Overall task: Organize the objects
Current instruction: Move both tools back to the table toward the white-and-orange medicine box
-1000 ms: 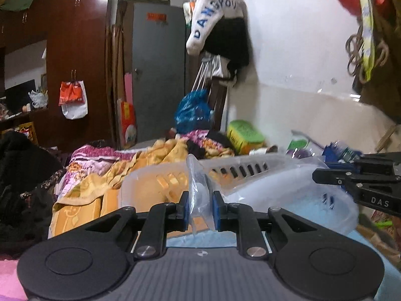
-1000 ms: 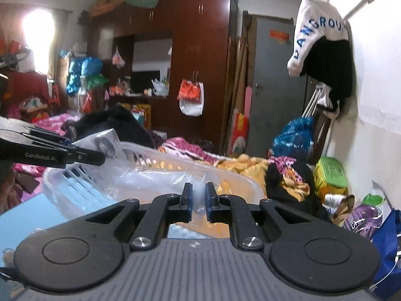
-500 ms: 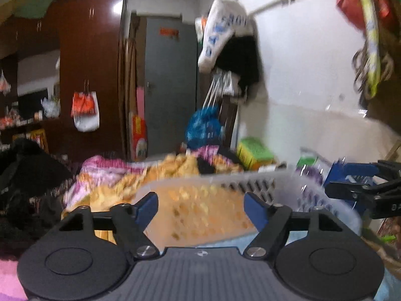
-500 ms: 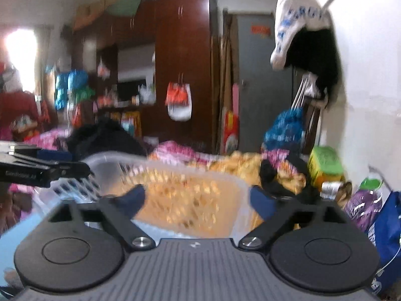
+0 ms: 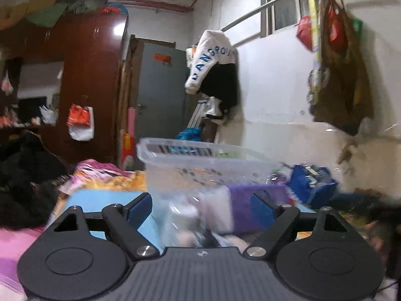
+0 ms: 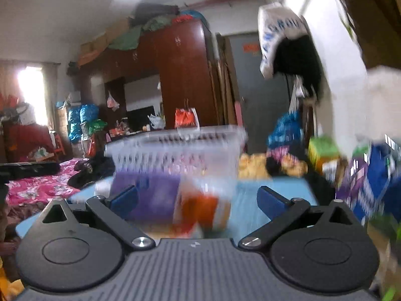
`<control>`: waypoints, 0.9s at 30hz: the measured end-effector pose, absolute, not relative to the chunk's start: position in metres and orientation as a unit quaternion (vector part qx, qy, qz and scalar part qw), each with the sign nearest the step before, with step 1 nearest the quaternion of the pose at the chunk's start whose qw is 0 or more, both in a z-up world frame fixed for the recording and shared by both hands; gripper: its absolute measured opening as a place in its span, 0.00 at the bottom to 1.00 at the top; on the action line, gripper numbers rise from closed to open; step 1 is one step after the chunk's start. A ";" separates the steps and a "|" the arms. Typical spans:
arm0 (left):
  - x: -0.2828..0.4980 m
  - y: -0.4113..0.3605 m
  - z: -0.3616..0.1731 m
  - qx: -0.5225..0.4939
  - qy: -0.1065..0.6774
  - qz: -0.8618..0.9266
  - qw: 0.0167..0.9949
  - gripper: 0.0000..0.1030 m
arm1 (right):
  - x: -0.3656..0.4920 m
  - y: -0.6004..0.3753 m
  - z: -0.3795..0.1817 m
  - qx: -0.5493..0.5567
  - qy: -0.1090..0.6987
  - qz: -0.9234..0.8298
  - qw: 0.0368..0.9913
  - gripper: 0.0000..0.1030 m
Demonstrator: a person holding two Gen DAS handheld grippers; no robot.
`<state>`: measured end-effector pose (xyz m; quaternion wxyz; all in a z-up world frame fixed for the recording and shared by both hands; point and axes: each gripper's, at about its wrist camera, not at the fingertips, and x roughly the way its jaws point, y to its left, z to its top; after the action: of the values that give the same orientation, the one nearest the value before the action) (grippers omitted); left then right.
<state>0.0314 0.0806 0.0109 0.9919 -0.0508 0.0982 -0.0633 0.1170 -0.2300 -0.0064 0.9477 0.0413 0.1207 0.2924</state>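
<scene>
The left hand-held gripper [image 5: 201, 209] had its blue-padded jaws spread and still opening, gripping nothing. Just ahead of it, between the spread fingers but untouched by the pads, lay a blurred clear plastic bag [image 5: 193, 215] with something pale inside, resting on the light blue tabletop [image 5: 100, 200]. To the right of the bag sat a flat purple block [image 5: 253, 200], and beyond both stood the translucent slotted plastic basket [image 5: 198, 160], further out from the fingertips.

The right hand-held gripper [image 6: 198, 198] was likewise released, its jaws wide and opening, with nothing pressed between the pads. Straight in front of it lay a blurred orange-and-white packet [image 6: 203, 208] on the tabletop, and to the left of that the same purple block [image 6: 153, 198]. The basket [image 6: 175, 150] stood behind them, past the fingertips.

Further off, beyond the basket, rose a dark red wooden wardrobe [image 6: 180, 75] and a grey door [image 5: 160, 92], with a white lettered garment [image 5: 213, 57] hanging on the wall to the right. Everything near the grippers was smeared, so finer detail could not be told.
</scene>
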 end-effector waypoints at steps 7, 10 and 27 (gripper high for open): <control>0.025 0.030 -0.013 -0.011 0.135 -0.140 0.981 0.83 | 0.124 -0.226 -0.012 0.017 0.149 0.290 0.945 1.00; 0.029 0.014 -0.021 -0.016 0.142 -0.166 0.976 0.82 | 0.117 -0.227 -0.011 0.007 0.138 0.290 0.947 1.00; 0.078 0.010 -0.057 0.006 0.210 -0.151 0.966 0.70 | 0.136 -0.193 -0.034 -0.002 0.194 0.340 0.920 0.72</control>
<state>0.0776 0.0101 -0.0575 0.9659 0.0057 0.2103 -0.1507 0.1357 -0.1929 -0.0339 0.9200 -0.0020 0.1944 0.3404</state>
